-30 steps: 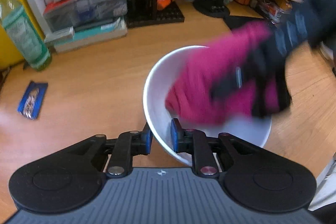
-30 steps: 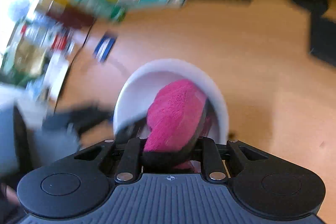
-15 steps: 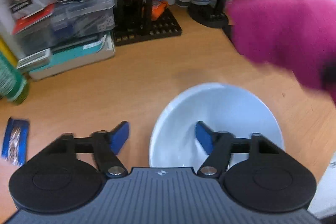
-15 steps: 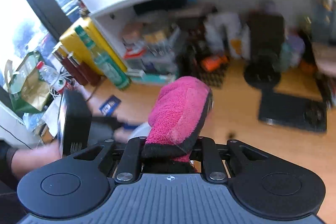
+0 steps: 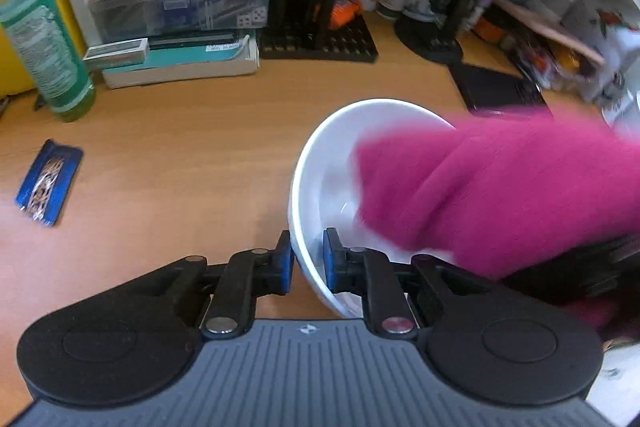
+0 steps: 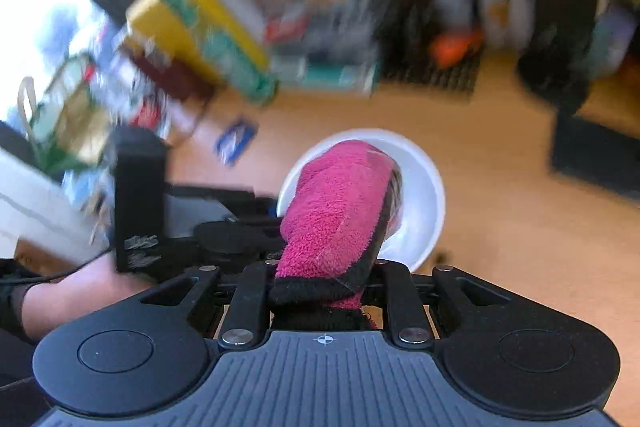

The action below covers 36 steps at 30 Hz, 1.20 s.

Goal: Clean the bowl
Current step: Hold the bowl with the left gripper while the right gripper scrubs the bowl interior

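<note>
my left gripper was clamped on the near rim of the white bowl, one blue pad outside the wall and the other inside it. the bowl stood on the wooden desk, tilted up toward the camera in the left wrist view, at roughly the 1 o'clock position from the gripper. my right gripper was clenched on a pink cloth with a black edge, which stood up between its fingers. in the right wrist view the cloth lay over the bowl, covering its 9 o'clock half; whether it touched the inner surface could not be determined from that view. in the left wrist view the cloth entered from 3 o'clock and reached into the bowl, blurred. a blue wrapper lay flat on the desk at 9 o'clock, well apart from the bowl. a green bottle stood upright at 10 o'clock, beside a stack of boxes. a black grid mat lay at 12 o'clock, with bottles and jars behind it. the right wrist view was heavily blurred beyond the bowl.
</note>
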Motion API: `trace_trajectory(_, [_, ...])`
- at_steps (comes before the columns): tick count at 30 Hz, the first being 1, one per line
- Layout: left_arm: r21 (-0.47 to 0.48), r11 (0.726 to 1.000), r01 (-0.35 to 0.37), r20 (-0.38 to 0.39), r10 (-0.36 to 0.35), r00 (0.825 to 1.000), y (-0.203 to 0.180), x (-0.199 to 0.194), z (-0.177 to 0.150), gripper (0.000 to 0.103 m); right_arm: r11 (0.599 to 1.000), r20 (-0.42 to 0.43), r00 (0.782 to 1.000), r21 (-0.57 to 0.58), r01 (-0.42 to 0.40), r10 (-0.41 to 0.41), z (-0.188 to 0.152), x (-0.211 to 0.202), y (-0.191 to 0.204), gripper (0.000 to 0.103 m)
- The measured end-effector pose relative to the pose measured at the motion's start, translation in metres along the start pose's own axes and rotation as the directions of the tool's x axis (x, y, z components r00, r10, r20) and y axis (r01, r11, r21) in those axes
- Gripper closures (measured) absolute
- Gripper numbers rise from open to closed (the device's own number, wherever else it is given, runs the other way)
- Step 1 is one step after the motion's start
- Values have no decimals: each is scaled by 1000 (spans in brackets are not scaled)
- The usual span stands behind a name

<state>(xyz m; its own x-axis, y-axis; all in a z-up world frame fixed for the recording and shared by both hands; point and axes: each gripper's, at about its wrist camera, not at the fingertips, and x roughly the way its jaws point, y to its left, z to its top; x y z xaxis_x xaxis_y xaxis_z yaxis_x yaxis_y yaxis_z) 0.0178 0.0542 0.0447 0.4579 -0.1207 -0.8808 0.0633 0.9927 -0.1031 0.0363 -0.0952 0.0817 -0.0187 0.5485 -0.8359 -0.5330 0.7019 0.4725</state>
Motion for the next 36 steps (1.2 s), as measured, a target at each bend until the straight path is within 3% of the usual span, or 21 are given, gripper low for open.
trace_trajectory(2, [35,999,-10,13,10,1000,-2,-5,-6,86,1000,-72,997,12,2,-1,2,19,-7,83])
trace_trajectory(4, [60,998,-18,10,18,1000,-3,-8,-9,84,1000,-48,999,22,19,-18,16,22,-12,83])
trace_trajectory(7, [33,999,8,-14,-7,1000,1,-4,-14,79,996,108,994,87,14,-24,41,8,-23,84])
trace_trajectory(9, [0,1000,22,-23,-22,999,6,-3,-15,80,997,245,969,77,3,-22,46,-13,-16,83])
trace_trajectory(12, [-17,999,31,-22,-31,999,16,-2,-9,82,995,421,905,-41,87,-62,37,-59,14,83])
trace_trajectory(14, [-3,1000,31,-14,-31,999,20,0,-2,79,997,447,893,-27,76,-57,27,-78,13,83])
trace_trajectory(15, [12,999,35,-11,-34,999,20,1,1,76,996,441,895,-22,87,-68,22,-81,11,83])
trace_trajectory(17, [53,997,60,-19,-60,998,20,9,15,44,994,418,903,-9,111,-97,8,-82,6,83])
trace_trajectory(19, [107,992,68,9,-69,998,20,18,30,51,993,390,914,15,120,-116,-6,-80,-3,83])
trace_trajectory(20, [98,992,80,18,-82,996,23,21,36,69,993,380,917,32,115,-118,-11,-78,-8,83])
trace_trajectory(22, [42,993,107,26,-108,994,31,25,47,79,992,366,922,57,115,-128,-19,-74,-12,83])
trace_trajectory(24, [14,998,69,49,-69,996,35,24,50,89,990,352,926,77,115,-135,-29,-71,-15,83])
trace_trajectory(27, [-53,998,28,36,-26,999,41,22,43,87,992,332,934,49,119,-129,-27,-66,-12,83])
trace_trajectory(29, [-43,999,-23,24,24,999,32,12,27,85,995,324,940,27,99,-102,-20,-64,-5,83])
trace_trajectory(31, [-39,999,-25,18,25,1000,28,8,19,85,998,302,952,4,61,-59,-8,-59,2,83])
trace_trajectory(34, [-33,999,-13,-8,13,1000,22,-4,1,88,1000,215,976,8,-27,25,6,-40,6,83])
trace_trajectory(36, [-19,1000,-9,-14,9,1000,18,-8,-4,88,999,83,996,19,-44,43,9,-13,5,84])
